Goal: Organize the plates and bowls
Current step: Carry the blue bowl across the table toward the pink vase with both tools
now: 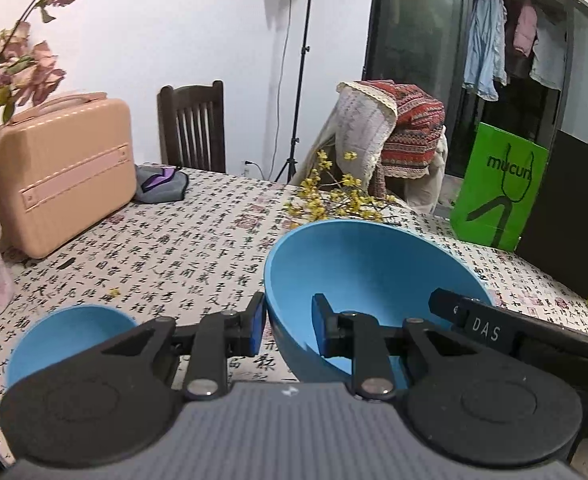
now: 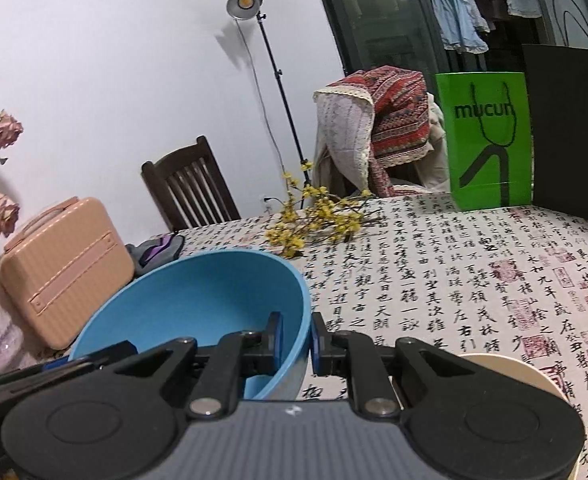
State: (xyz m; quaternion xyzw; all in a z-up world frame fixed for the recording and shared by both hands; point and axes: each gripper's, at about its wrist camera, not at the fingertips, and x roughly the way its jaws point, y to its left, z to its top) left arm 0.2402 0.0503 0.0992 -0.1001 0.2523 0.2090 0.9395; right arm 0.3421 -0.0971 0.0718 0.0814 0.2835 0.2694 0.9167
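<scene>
Both tongs, left (image 1: 287, 326) and right (image 2: 297, 338), clamped on large blue bowl's (image 1: 374, 276) opposite rims, nothing inside.

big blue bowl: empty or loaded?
Empty: the large blue bowl shows only bare blue interior, apart from gripper fingers over its rim, in both wrist views.

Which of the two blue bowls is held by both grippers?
The large blue bowl: the left gripper and right gripper each pinch its rim. The small blue bowl sits untouched on the table.
</scene>
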